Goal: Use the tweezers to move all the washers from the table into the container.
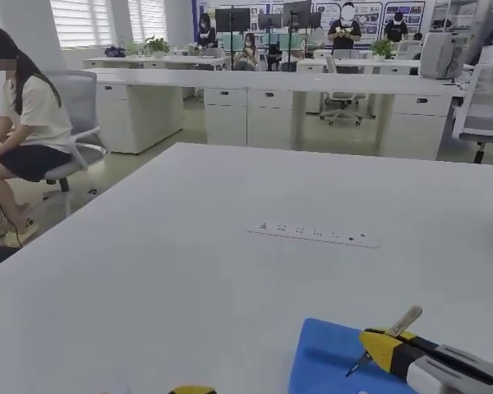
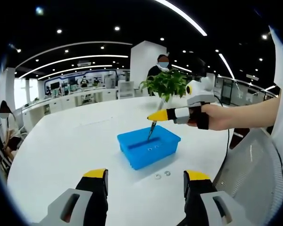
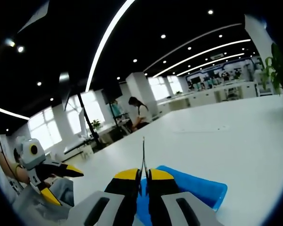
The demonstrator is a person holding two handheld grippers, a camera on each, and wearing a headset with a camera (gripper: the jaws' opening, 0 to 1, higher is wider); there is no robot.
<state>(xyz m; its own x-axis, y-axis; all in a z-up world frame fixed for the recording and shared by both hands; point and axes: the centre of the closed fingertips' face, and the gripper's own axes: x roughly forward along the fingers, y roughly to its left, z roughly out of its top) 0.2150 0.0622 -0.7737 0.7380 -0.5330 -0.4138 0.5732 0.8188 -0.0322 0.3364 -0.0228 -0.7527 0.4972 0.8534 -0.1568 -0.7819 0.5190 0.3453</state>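
Well, in the head view a big white table (image 1: pixel 189 271) stretches far out in front. The open blue plastic container (image 1: pixel 329 365) sits on it, low and to the right in the picture. The right gripper (image 1: pixel 376 349), with its yellow tips, hangs over the container. It pinches the thin pointed metal tweezers (image 1: pixel 357 364), and their point aims down at the blue. A flat white power strip (image 1: pixel 312 234) is set into the middle of the table. A person (image 1: pixel 25 123) sits on a grey chair off to the left.

The left gripper view looks at the container (image 2: pixel 132 146) from the other side, and here its inside can be seen. Two small round silver washers (image 2: pixel 151 148) lie on its floor. Two more washers (image 2: pixel 157 176) lie on the table (image 2: pixel 61 155), just beside the container's near wall. A hand (image 2: pixel 219 117) holds the right gripper (image 2: pixel 156 116) above the container. The tweezers (image 2: pixel 152 131) point down into it. It is too small to tell if their tips hold a washer or touch the floor. The left gripper (image 2: pixel 146 175) has its jaws wide apart, with nothing between them. A leafy green plant (image 2: pixel 167 84) stands behind.

The right gripper view shows the grip up close. The right gripper (image 3: pixel 141 175) has its jaws pressed together on the tweezers (image 3: pixel 143 157), which stick straight out between them. The container (image 3: pixel 198 188) is just past the jaws. The left gripper (image 3: pixel 61 181) is at the far left, with its yellow tips spread.
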